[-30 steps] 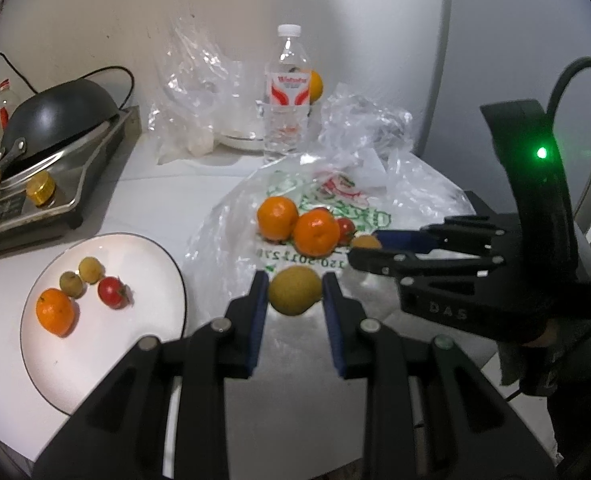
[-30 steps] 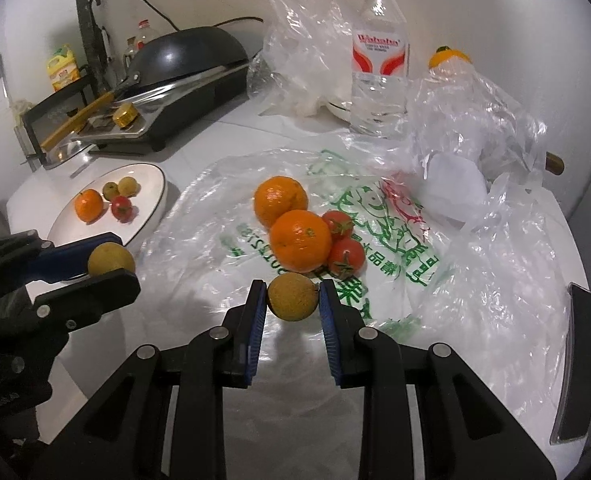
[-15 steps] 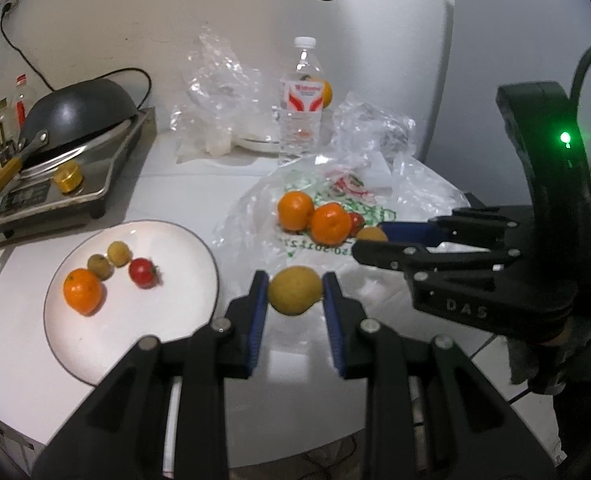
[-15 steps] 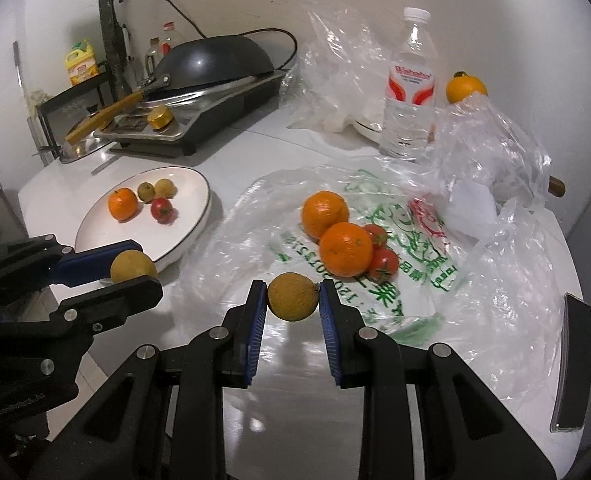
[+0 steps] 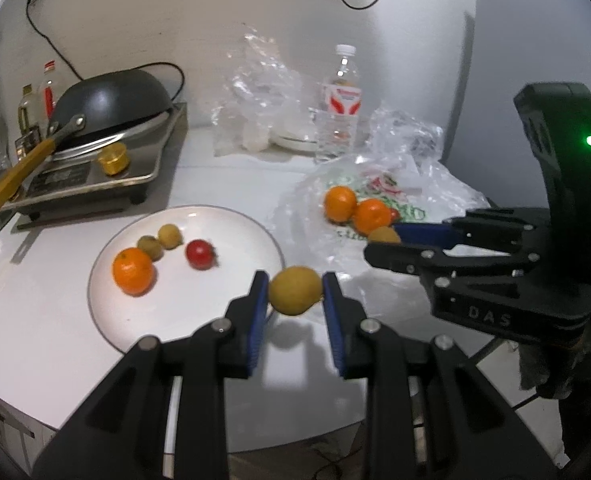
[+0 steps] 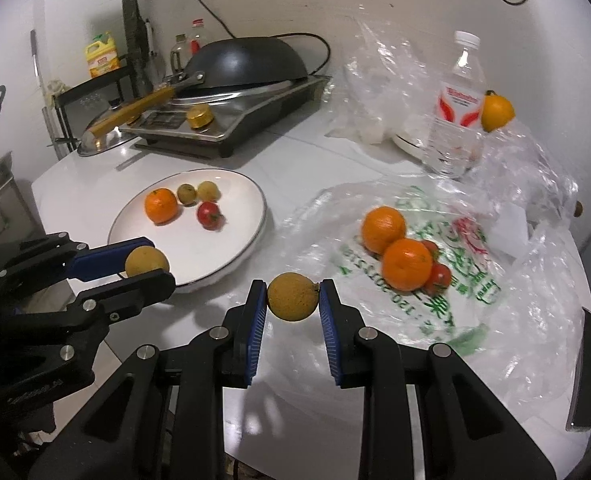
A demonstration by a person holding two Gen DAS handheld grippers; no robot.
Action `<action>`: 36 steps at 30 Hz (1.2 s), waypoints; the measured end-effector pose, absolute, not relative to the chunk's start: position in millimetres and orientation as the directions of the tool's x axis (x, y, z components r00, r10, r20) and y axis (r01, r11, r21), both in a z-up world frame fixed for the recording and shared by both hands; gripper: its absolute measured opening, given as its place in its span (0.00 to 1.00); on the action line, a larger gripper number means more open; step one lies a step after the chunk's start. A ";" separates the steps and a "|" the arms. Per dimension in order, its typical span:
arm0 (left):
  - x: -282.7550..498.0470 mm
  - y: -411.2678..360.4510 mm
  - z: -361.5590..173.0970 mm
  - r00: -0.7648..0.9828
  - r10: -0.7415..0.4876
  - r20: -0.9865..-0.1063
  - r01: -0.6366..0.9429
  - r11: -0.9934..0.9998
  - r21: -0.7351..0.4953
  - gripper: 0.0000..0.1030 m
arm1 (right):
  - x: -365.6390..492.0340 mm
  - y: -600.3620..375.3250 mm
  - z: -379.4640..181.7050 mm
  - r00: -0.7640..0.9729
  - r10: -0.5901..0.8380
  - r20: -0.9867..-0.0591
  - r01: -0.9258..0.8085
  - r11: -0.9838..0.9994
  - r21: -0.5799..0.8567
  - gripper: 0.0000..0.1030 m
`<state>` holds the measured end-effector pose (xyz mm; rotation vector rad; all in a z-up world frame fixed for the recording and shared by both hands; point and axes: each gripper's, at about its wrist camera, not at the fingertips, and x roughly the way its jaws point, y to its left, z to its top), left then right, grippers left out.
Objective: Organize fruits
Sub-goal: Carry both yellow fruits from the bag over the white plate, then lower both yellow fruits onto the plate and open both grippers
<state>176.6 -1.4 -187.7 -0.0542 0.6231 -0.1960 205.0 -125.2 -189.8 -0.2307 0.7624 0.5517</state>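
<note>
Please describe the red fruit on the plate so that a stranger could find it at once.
Find the white plate in front of the stove. Four fruits lie on it; the red fruit sits nearest the plate's middle, the only red one beside an orange and two small yellow-brown fruits.

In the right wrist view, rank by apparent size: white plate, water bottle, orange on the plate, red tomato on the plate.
1. white plate
2. water bottle
3. orange on the plate
4. red tomato on the plate
The bottle stands farther back, so its true size is understated.
</note>
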 end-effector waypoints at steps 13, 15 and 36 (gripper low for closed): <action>177.4 44.6 -197.5 0.806 -0.121 -0.579 0.087 0.992 -0.087 0.27 | 200.8 -78.8 -192.3 0.565 0.415 -0.713 -0.608 0.793 -0.021 0.28; 178.9 52.4 -199.8 0.806 -0.112 -0.582 0.077 0.993 -0.085 0.27 | 201.0 -73.0 -192.8 0.561 0.419 -0.714 -0.615 0.788 -0.021 0.28; 200.0 90.4 -222.8 0.794 -0.032 -0.607 0.034 0.999 -0.008 0.27 | 210.2 -17.7 -211.1 0.503 0.437 -0.746 -0.672 0.740 -0.020 0.28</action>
